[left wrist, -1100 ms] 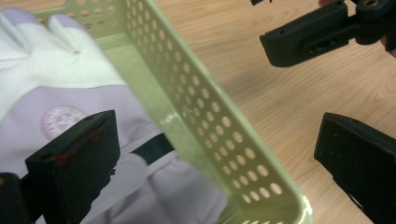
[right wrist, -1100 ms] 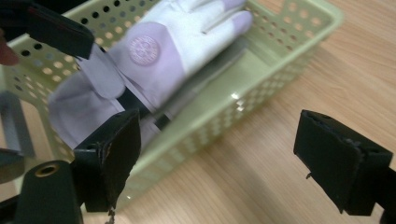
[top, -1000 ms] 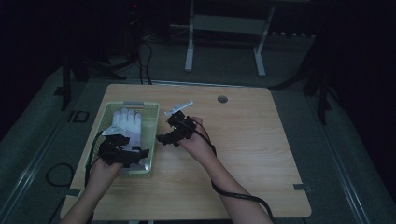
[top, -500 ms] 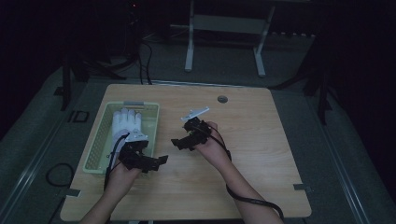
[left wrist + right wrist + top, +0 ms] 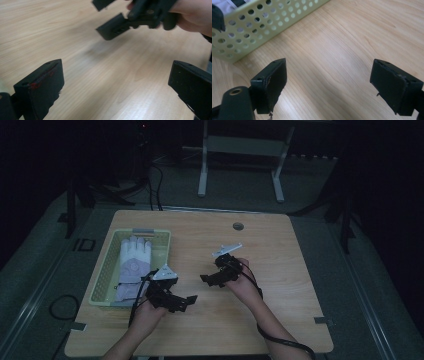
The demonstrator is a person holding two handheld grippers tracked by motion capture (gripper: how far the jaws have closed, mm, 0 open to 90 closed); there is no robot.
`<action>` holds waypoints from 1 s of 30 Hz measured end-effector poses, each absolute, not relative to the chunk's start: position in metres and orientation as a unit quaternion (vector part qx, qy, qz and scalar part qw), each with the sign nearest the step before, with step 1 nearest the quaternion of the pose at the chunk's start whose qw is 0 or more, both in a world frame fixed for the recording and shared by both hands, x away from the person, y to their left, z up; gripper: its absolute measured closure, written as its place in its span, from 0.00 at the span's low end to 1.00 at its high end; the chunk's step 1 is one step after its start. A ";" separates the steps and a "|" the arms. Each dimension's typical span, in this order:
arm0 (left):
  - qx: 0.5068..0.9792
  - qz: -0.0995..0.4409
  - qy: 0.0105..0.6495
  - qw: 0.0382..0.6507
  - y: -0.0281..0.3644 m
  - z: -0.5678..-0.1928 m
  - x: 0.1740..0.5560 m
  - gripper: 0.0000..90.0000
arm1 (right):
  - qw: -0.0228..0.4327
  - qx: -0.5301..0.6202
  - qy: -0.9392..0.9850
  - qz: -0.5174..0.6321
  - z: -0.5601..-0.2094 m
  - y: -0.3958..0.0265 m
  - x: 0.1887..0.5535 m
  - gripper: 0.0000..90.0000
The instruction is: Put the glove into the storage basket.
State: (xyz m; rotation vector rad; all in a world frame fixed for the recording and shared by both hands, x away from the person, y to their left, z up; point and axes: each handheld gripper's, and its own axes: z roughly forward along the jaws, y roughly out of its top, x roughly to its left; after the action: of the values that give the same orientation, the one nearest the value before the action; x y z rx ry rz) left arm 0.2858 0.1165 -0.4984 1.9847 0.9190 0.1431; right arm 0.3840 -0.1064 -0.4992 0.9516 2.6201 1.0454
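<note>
High view, starting nearest the person: the left gripper hangs over bare table just right of the basket's near corner, its jaws spread wide with nothing between them. A little farther in and to the right, the right gripper also stands over bare wood, jaws wide apart and empty, pointing left toward the basket. The two grippers face each other, close but not touching.

Beyond them to the left, the white glove lies flat inside the basket, its long axis running away from the person, fingers toward the far wall and cuff toward the near wall.

Judging by this layout, the glove sits to the left of and behind both sets of jaws, and the left gripper is the nearer one, with the cuff end closest. In the right gripper view, the basket wall stands between those jaws and the glove, so any reach has to go over the rim.
</note>
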 end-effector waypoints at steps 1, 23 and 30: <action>0.808 0.053 0.366 0.458 0.113 -0.500 0.285 0.01 | 0.082 0.317 0.877 0.352 -0.501 -0.110 0.384 0.16; 0.836 -0.003 0.290 0.466 0.057 -0.535 0.276 0.01 | 0.081 0.315 0.871 0.368 -0.538 -0.167 0.363 0.16; 0.845 -0.016 0.254 0.470 0.041 -0.547 0.271 0.01 | 0.082 0.310 0.869 0.376 -0.544 -0.180 0.353 0.16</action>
State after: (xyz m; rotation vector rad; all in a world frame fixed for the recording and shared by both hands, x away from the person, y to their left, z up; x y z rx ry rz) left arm 0.2710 0.0406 -0.5466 2.0721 0.6227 -0.0403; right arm 0.3528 -0.1795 -0.5440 0.9262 2.5977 1.1237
